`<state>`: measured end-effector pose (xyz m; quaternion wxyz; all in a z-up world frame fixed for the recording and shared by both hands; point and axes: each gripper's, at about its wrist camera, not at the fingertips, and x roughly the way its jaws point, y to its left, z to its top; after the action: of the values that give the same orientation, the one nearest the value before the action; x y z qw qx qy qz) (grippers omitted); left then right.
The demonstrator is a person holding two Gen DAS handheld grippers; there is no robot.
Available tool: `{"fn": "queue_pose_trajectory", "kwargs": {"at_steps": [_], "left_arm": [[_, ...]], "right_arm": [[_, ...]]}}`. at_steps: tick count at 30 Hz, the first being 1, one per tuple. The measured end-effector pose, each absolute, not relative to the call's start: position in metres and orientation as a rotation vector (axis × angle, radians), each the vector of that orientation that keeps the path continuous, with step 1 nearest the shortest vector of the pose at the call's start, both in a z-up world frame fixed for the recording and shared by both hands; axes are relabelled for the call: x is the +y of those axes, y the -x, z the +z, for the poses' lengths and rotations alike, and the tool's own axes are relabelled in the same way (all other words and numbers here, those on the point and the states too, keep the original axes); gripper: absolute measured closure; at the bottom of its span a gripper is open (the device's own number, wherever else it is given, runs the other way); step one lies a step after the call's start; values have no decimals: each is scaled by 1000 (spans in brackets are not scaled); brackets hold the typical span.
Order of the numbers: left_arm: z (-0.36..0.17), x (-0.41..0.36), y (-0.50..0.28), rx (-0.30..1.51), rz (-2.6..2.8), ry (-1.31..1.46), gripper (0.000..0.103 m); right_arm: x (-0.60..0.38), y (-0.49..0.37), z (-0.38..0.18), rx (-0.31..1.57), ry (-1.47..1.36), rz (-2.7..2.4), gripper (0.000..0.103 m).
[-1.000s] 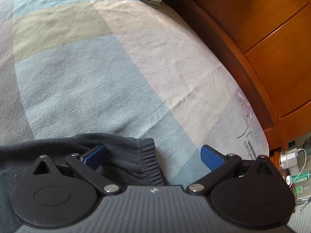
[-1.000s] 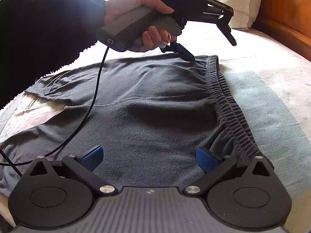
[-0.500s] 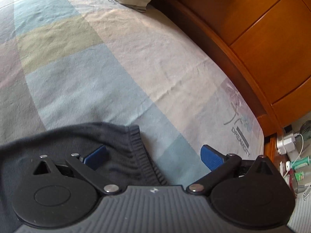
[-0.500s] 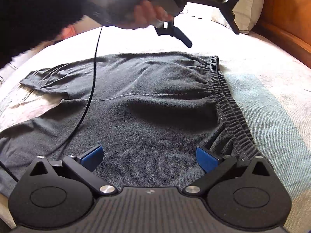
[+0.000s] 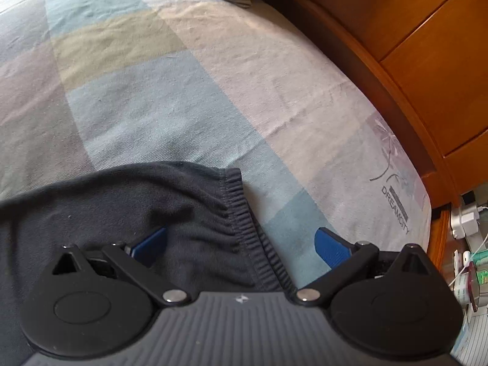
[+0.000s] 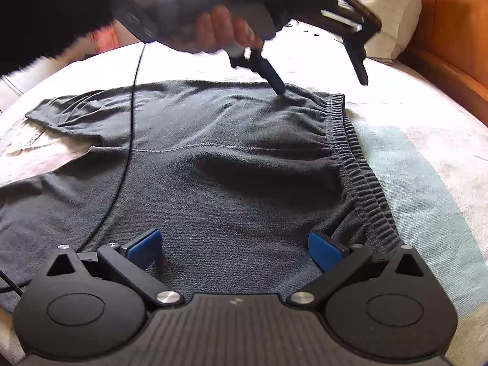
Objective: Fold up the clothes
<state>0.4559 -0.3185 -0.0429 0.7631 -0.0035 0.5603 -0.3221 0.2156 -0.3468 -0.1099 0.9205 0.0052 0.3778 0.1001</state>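
Across the near part of the bed (image 6: 427,140) the dark trousers (image 6: 213,167) lie flat, their waistband (image 6: 357,167) towards the headboard side. Both grippers stand wide and hold nothing, so the fold looks not yet begun. The right gripper (image 6: 235,250) hovers over the near waistband corner; the left gripper (image 5: 241,244), gripped in a hand (image 6: 225,27), tilts down with one finger touching cloth at the far corner. Next, each should probably pinch its corner
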Motion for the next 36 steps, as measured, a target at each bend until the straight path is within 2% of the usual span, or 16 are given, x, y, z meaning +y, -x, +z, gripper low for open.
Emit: {"fn": "queue_pose_trajectory", "kwargs": {"at_steps": [5,11,20,22,24,30,33,36], "left_arm": [[-10,-259,-416,1226,-590,-56,1],[5,-169,-344,1217,-508,22,1],[-74,-105,-221,1073,-436,38,1],[-97,-96,-202,1086,-422,68,1],[-100,-88,-183,1013,-450,82,1],[-85,-53,-161,988,-495,178,1],[-84,-24,-159,965,-440,211,1],[-98,3,-165,994,-366,288,1]], "right_arm": [[-345,-218,-112,756,10,186,0],[-342,-220,-114,733,25,145,0],[-325,-196,-117,671,8,79,0],[-321,-189,-120,672,10,93,0],[-319,-186,-121,671,16,93,0],[-313,-191,-108,755,-29,24,0],[-306,-188,-105,717,-71,88,0],[-288,-193,-116,757,16,84,0]]}}
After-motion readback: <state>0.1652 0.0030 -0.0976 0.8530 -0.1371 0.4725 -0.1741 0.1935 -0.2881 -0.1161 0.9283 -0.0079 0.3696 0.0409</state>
